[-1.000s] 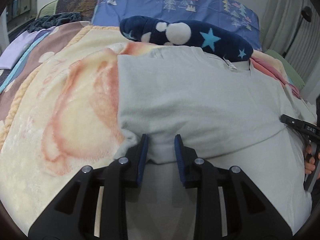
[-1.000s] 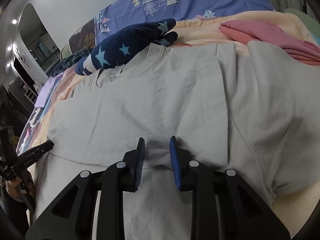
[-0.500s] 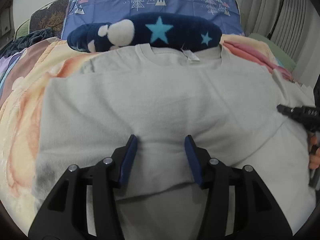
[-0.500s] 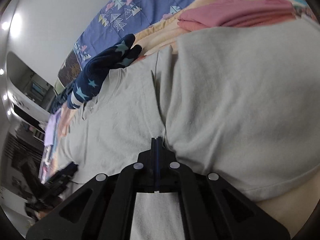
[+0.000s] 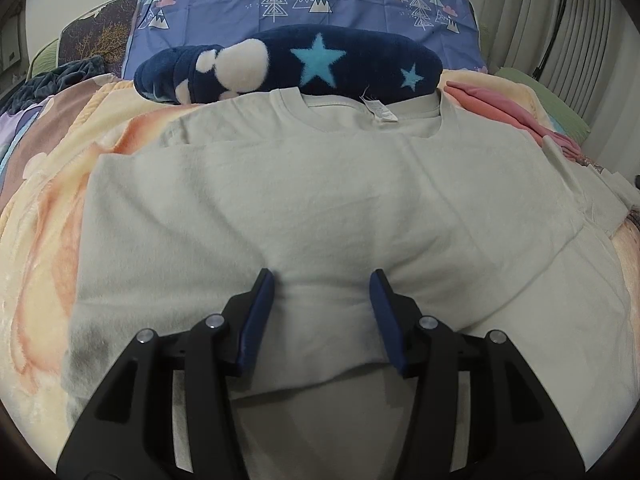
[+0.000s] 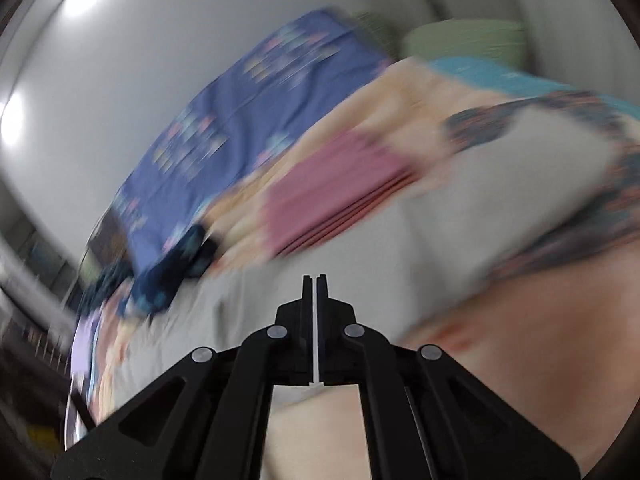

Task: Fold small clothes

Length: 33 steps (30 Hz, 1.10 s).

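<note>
- T-shirt [image 5: 320, 208], pale grey, lies on the bed just below the star-patterned navy plush [image 5: 304, 68], partly folded.
- My left gripper [image 5: 322, 292] rests on the folded layer, jaws apart, gripping nothing.
- My right gripper [image 6: 314, 280] has its jaws together on a thin white sliver, likely shirt fabric; that view is blurred.
- I should carry the edge evenly and lay it flat.
</note>
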Each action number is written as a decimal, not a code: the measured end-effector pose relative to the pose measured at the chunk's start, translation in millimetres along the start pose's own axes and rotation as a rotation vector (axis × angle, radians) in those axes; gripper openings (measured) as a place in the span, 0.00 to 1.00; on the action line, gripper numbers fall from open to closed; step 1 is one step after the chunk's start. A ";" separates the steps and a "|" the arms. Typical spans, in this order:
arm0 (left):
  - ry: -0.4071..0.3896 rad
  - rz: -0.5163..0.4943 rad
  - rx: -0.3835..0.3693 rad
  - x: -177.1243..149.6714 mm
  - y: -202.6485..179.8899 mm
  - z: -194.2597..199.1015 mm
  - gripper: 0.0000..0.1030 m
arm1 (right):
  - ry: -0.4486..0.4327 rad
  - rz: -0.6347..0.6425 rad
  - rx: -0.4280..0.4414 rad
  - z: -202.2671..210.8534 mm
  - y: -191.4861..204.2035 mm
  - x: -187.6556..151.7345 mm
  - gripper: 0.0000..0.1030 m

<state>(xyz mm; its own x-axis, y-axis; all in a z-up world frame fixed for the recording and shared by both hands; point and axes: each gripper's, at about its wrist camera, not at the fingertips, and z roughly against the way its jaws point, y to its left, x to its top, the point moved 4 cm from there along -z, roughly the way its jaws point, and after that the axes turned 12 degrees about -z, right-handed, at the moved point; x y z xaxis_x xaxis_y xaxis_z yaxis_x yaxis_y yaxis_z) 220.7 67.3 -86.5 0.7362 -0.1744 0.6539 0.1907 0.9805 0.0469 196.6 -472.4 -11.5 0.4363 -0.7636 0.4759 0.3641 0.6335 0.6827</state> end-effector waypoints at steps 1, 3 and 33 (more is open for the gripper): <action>-0.001 0.001 -0.001 -0.2 0.2 0.0 0.50 | -0.036 -0.051 -0.033 9.6 -20.3 19.4 0.04; -0.002 0.003 -0.003 -0.4 0.6 0.2 0.50 | -0.091 -0.170 -0.078 27.1 -61.4 50.1 0.06; -0.029 0.042 -0.049 -0.9 4.7 1.4 0.52 | 0.481 0.437 0.369 -89.6 235.6 -229.5 0.04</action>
<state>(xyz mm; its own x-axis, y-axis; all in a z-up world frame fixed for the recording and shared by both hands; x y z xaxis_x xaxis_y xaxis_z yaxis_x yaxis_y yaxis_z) 220.0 72.2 -85.8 0.7255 -0.1300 0.6759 0.1919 0.9813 -0.0172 256.0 -136.8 -9.6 0.8206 -0.2597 0.5091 -0.1875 0.7191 0.6691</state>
